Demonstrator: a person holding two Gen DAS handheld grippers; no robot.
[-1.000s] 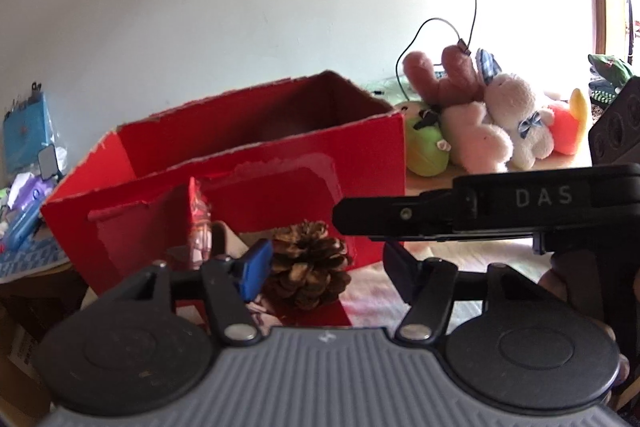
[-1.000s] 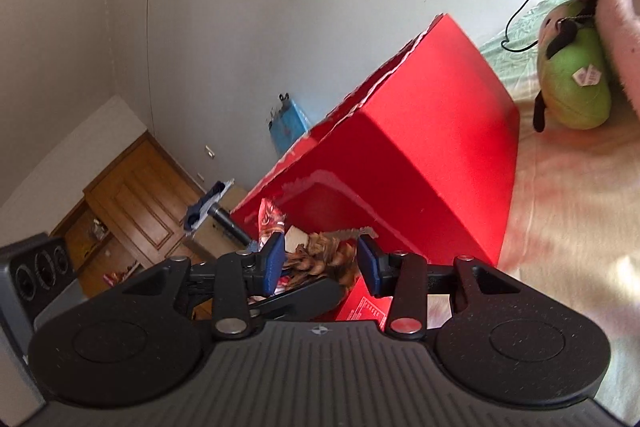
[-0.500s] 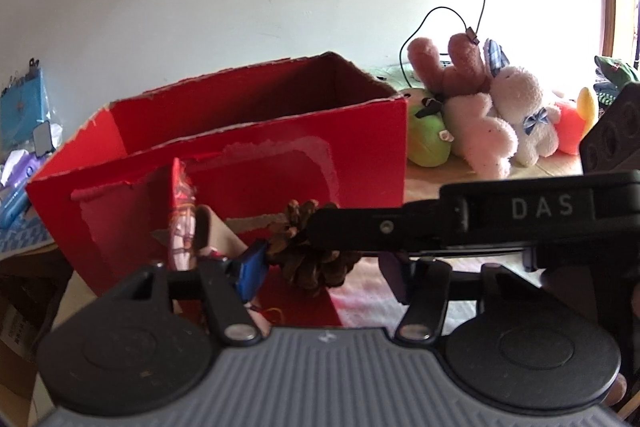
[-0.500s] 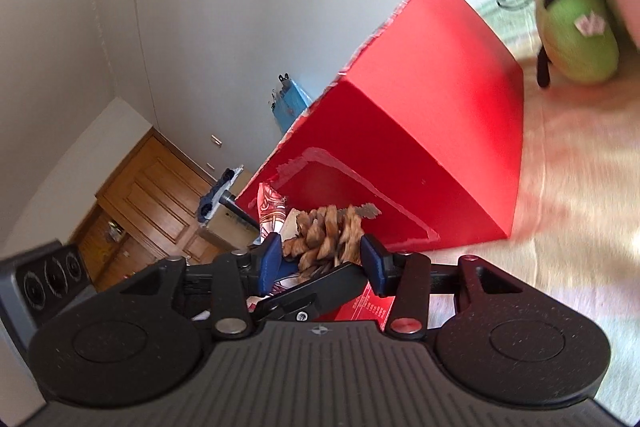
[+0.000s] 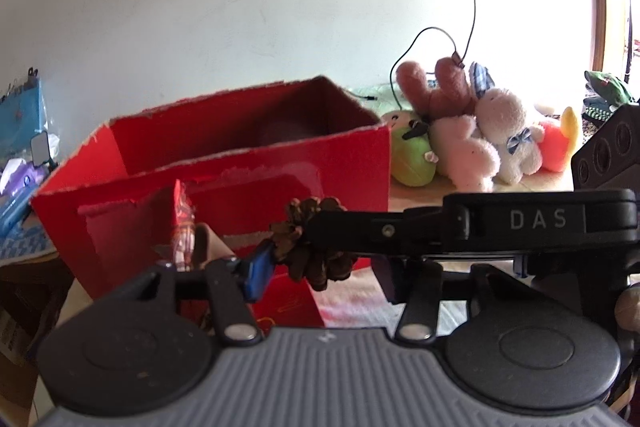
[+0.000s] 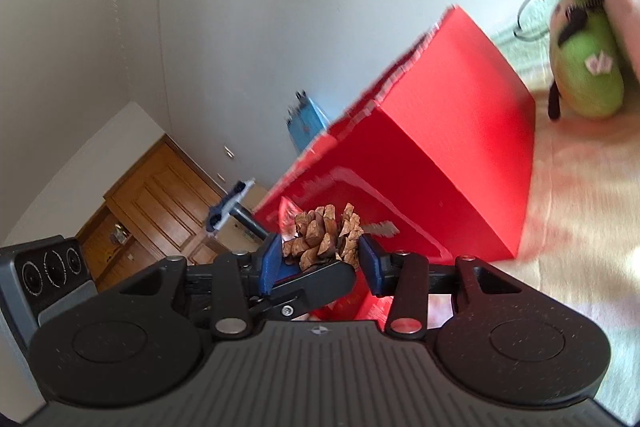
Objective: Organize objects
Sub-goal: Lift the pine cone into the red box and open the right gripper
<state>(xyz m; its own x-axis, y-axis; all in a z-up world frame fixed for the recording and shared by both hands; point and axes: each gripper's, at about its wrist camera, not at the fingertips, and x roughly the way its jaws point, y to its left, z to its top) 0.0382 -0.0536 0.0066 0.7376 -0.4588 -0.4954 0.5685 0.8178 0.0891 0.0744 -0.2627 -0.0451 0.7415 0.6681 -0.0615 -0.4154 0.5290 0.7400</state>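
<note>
Two grippers meet on one brown scaly pine cone (image 6: 324, 235), your right gripper (image 6: 320, 259) pinching it between blue pads, your left gripper (image 5: 320, 273) half-spread and just closing inward, left pad touching it, red cardboard box (image 5: 224, 163) at twelve o'clock.

place: home | cues: plush toys (image 5: 472, 135), wooden door (image 6: 160, 203)

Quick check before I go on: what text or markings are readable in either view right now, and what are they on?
"DAS": white letters on the black arm of the right hand-held gripper, seen in the left wrist view.
Gold print on the red flap lying below the pine cone: too small to read.
White tag on the green plush: blurred, unreadable.
Red box: no text visible.
</note>
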